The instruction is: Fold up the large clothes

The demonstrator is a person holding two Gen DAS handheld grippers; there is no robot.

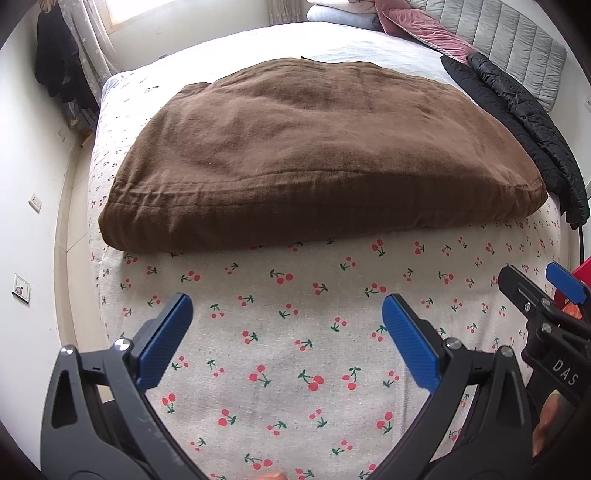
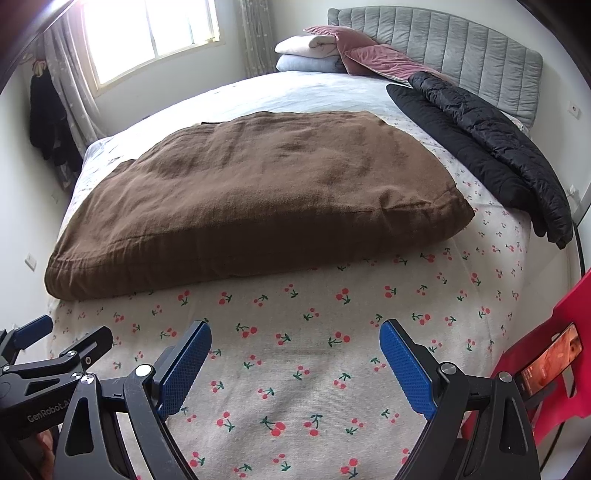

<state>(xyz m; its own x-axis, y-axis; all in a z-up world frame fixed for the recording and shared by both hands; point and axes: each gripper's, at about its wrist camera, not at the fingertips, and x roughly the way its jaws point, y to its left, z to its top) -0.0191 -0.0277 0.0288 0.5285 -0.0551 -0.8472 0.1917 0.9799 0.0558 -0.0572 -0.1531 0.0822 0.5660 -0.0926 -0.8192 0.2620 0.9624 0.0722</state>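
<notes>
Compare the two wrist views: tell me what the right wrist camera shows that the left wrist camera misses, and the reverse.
Only the right wrist view shows the window, the phone on a red stand, and the left gripper at its left edge.

Only the left wrist view shows the wall socket low on the left wall, and the right gripper at its right edge.

Both show the brown garment folded on the cherry-print sheet, the black puffer jacket beside it, the grey headboard, and both grippers open and empty.
</notes>
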